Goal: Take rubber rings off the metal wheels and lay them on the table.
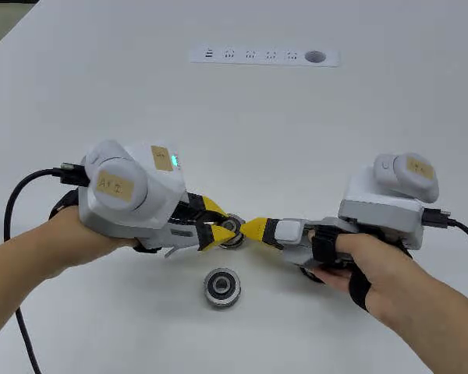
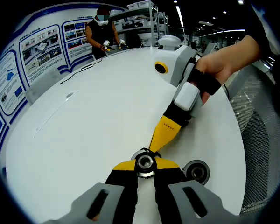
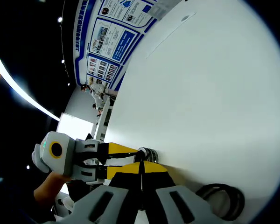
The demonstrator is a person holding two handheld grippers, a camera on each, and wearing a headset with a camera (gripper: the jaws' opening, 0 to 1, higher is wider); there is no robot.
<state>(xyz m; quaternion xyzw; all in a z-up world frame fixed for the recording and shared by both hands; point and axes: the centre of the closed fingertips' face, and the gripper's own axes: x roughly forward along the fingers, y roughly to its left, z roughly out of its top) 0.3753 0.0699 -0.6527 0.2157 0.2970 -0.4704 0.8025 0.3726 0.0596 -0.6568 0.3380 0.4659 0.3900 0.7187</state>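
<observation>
Left gripper: held in the left hand low over the table; its yellow-tipped jaws are clamped on a metal wheel, one on either side of it.
Held wheel: gripped between the two grippers, just above the table top; in the left gripper view its bright hub faces the camera.
Right gripper: reaches in from the right, jaws pressed together, the yellow tips touching the held wheel's rim. Whether they pinch any rubber there cannot be made out.
Second wheel: lies flat on the table near the person, just in front of the grippers and apart from them, with a black rubber band round its rim.
Loose rubber ring: black, lying on the table beside the right gripper's jaws.
Power strip: white, at the table's far side, well apart from the work.
</observation>
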